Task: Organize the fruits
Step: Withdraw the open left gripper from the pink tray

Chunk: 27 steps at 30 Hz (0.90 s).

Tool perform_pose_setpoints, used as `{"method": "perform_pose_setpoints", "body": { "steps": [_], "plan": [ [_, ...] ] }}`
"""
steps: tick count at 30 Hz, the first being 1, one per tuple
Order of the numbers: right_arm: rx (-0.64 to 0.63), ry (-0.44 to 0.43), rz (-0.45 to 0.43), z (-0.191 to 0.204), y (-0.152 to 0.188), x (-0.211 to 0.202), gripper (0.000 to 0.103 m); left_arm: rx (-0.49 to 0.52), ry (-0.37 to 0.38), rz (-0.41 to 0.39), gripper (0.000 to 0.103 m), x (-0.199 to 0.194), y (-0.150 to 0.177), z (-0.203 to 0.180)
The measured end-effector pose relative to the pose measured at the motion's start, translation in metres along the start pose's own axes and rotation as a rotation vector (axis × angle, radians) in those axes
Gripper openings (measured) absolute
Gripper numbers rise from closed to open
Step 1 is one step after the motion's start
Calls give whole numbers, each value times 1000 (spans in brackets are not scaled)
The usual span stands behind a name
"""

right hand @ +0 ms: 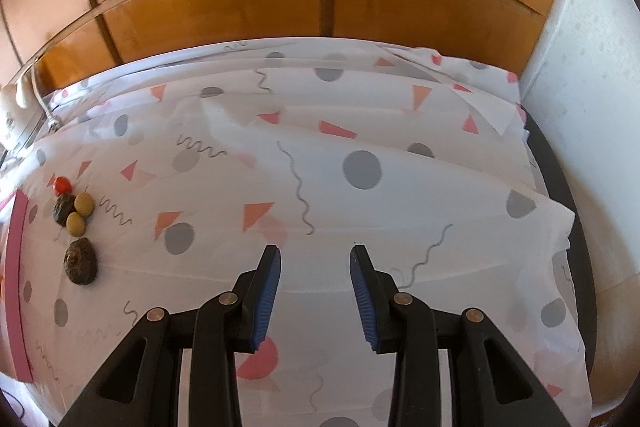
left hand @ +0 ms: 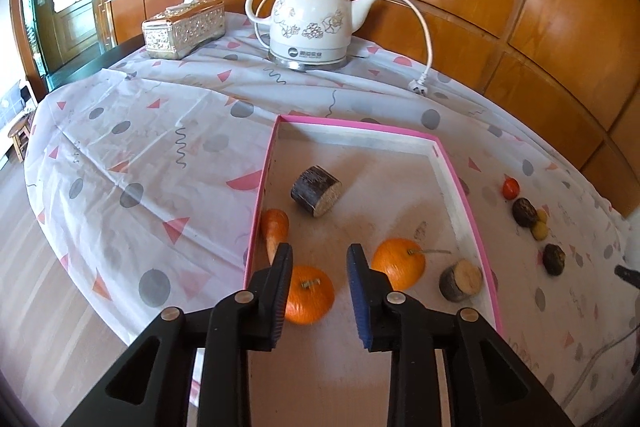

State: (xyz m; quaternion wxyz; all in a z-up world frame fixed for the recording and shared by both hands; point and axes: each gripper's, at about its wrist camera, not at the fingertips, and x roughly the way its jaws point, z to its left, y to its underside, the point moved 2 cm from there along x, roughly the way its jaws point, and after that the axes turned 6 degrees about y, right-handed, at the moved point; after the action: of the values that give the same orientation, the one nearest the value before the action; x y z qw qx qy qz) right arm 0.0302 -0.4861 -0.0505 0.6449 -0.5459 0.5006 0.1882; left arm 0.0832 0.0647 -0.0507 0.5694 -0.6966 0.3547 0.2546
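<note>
I have the left gripper (left hand: 320,267) hanging over the near end of the pink-rimmed tray (left hand: 456,163), its jaws spread and gripping nothing. Just under its left finger sits 1 orange pumpkin-like fruit (left hand: 310,294), and a 2nd orange one (left hand: 398,263) lies just right of the other finger. A carrot (left hand: 275,227) leans against the tray's left wall, and 2 cut log pieces, a large one (left hand: 316,195) toward the middle and a small one (left hand: 461,279) near the right wall, share the tray floor.

The right gripper (right hand: 315,293) hovers over bare tablecloth (right hand: 360,115), jaws also spread and empty. Well to its left, just beside the tray's pink edge, the loose fruits wait in a line: a small red one (right hand: 62,185), a dark one (right hand: 64,209), 2 yellowish ones (right hand: 85,203) (right hand: 75,223) touching each other, and a larger dark one (right hand: 81,261) nearest to me.

I judge the sorting to be partway done, with 5 small pieces outside the tray. My next move, as I see it, is to swing the right gripper left, drop it over the nearest dark fruit, and close gently, since these are small, round and likely to roll. A kettle (left hand: 310,17) and tissue box (left hand: 184,27) stand at the far edge, out of the way.
</note>
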Motion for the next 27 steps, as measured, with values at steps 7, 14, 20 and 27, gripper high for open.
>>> {"method": "perform_pose_setpoints", "body": {
  "steps": [7, 14, 20, 27],
  "plan": [
    [-97, -70, -36, 29, 3, -9, 36, 39, 1, -3, 33, -12, 14, -8],
    [-173, -152, -48, 55, 7, -16, 36, 74, -4, -26, 40, -23, 20, -14],
    [-246, -213, -31, 87, 14, -21, 36, 95, -1, -47, 51, -29, 20, -17],
    [-264, -254, -16, 113, 11, -18, 36, 105, 6, -79, 66, -36, 20, -19]
  ]
}}
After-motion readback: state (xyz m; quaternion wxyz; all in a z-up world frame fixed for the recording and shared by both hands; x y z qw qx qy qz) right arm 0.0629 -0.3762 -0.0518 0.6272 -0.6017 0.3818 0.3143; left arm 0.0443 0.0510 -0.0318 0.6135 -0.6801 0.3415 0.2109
